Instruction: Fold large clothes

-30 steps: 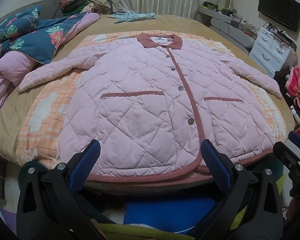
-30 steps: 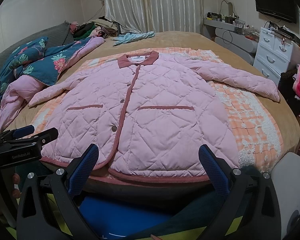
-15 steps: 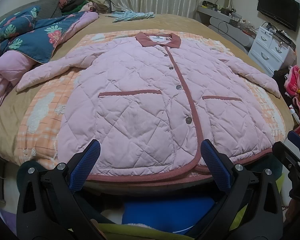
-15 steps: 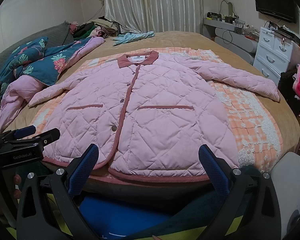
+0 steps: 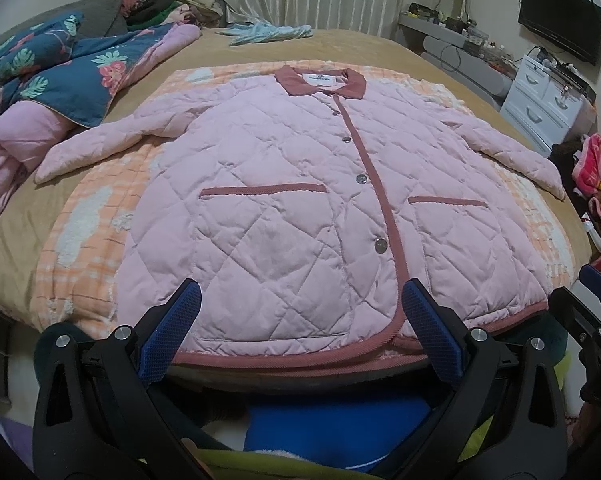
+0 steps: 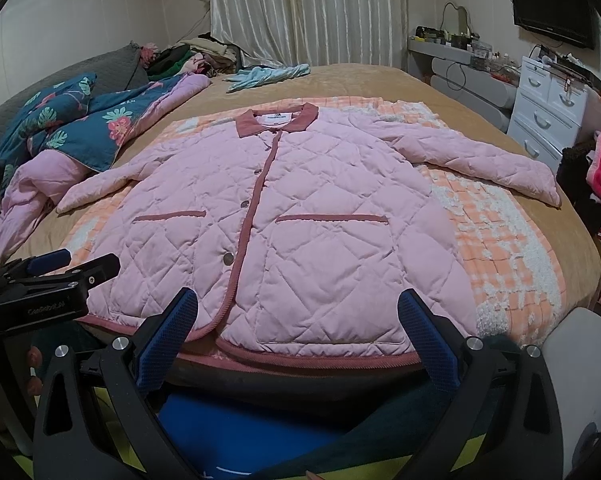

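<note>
A pink quilted jacket with a dark pink collar and trim lies flat and buttoned on the bed, sleeves spread to both sides; it also shows in the right wrist view. My left gripper is open and empty, hovering just in front of the jacket's hem on its left half. My right gripper is open and empty, in front of the hem on the right half. Each gripper shows at the edge of the other's view.
The jacket rests on an orange checked blanket over a tan bed cover. A blue floral quilt is heaped at the left. A light blue garment lies at the far end. White drawers stand on the right.
Both grippers have barely moved; the left view has shifted slightly closer to the hem. The jacket has not moved.
</note>
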The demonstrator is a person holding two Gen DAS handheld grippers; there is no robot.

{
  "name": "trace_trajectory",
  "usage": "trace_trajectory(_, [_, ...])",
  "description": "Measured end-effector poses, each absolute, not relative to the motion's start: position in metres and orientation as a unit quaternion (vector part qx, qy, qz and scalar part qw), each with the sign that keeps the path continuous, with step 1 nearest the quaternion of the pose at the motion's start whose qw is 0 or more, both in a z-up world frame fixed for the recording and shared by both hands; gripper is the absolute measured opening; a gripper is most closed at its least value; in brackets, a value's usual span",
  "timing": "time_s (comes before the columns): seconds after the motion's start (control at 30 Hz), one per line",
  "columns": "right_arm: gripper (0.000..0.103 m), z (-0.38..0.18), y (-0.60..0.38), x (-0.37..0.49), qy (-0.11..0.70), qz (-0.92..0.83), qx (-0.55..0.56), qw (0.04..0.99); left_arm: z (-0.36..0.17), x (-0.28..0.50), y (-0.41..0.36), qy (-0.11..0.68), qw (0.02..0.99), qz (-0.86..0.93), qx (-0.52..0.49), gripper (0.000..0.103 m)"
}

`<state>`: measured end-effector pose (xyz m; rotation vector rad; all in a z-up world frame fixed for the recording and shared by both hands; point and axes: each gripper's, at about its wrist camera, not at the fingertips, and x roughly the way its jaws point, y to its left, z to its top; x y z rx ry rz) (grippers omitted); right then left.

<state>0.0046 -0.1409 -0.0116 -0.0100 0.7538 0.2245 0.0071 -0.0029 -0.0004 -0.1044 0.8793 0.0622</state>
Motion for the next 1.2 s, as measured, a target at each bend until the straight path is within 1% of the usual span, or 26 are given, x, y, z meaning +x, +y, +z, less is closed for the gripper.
trace_trajectory(0.23, [0.099,-0.005,-0.145,0.016,0.365,0.106,-0.002,0.925,0.000,0.027,-0.002,0.437,0.897,0.023,-0.057,0.094])
trace_trajectory(0.7, [0.099,0.025,-0.162,0.070,0.350,0.082,-0.021,0.933,0.022,0.100,-0.039,0.428,0.903,-0.027,-0.039,0.094])
trace_trajectory(0.97, [0.099,0.042,-0.198,0.112,0.335,0.045,0.009,0.941,0.038,0.155,-0.067,0.416,0.909,-0.034,-0.014,0.094])
trace_trajectory(1.2, [0.099,0.056,-0.237,0.152,0.319,0.012,0.038,0.947,0.042,0.199,-0.080,0.423,0.905,-0.046,-0.017,0.094])
